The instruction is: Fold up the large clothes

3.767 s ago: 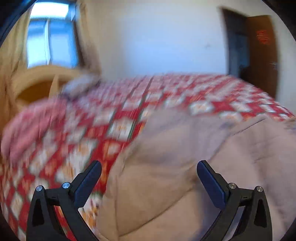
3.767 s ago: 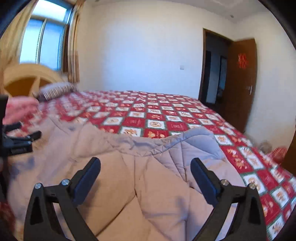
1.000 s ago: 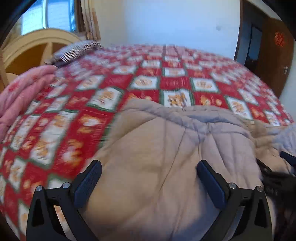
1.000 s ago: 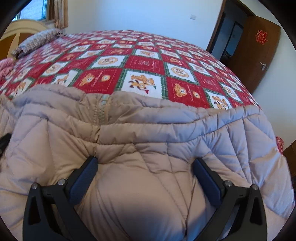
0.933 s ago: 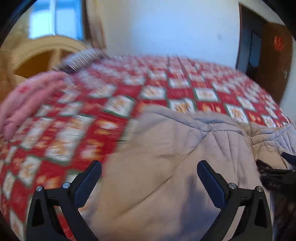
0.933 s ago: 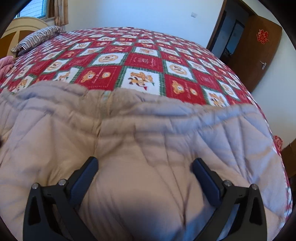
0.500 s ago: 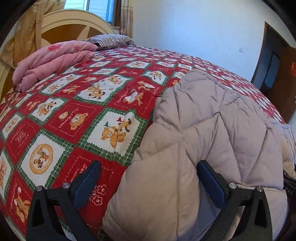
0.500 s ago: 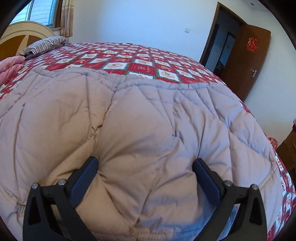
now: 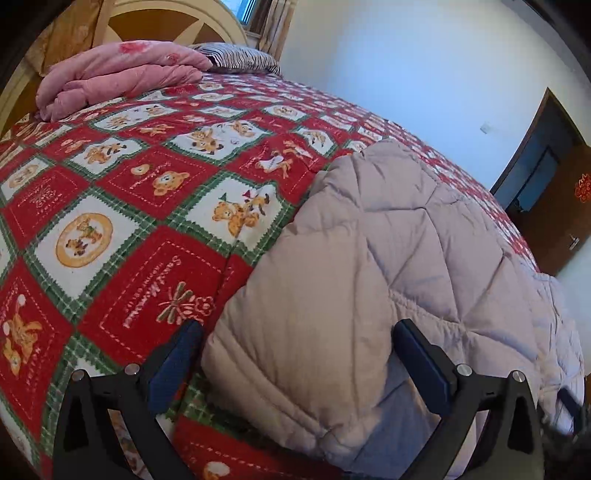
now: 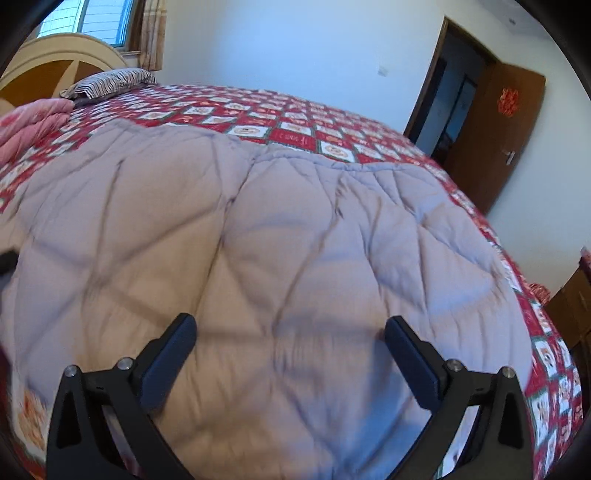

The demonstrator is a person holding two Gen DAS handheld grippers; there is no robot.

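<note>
A large beige quilted down coat (image 9: pixel 388 266) lies folded on the red teddy-bear bedspread (image 9: pixel 122 206). It also fills most of the right wrist view (image 10: pixel 280 251). My left gripper (image 9: pixel 295 354) is open, its jaws wide apart around the coat's near left corner. My right gripper (image 10: pixel 290 347) is open and empty, hovering low over the coat's near edge. A bit of the other gripper shows dark at the left edge of the right wrist view (image 10: pixel 7 260).
A folded pink blanket (image 9: pixel 118 79) and a striped pillow (image 9: pixel 240 59) lie by the cream headboard (image 9: pixel 173 22). A brown door (image 10: pixel 495 136) stands open at the right. A wooden cabinet (image 10: pixel 570 306) stands by the bed's right side.
The coat went from held up and spread to lying folded flat on the bed. Both grippers have dropped low to the coat's near edge, jaws open throughout.
</note>
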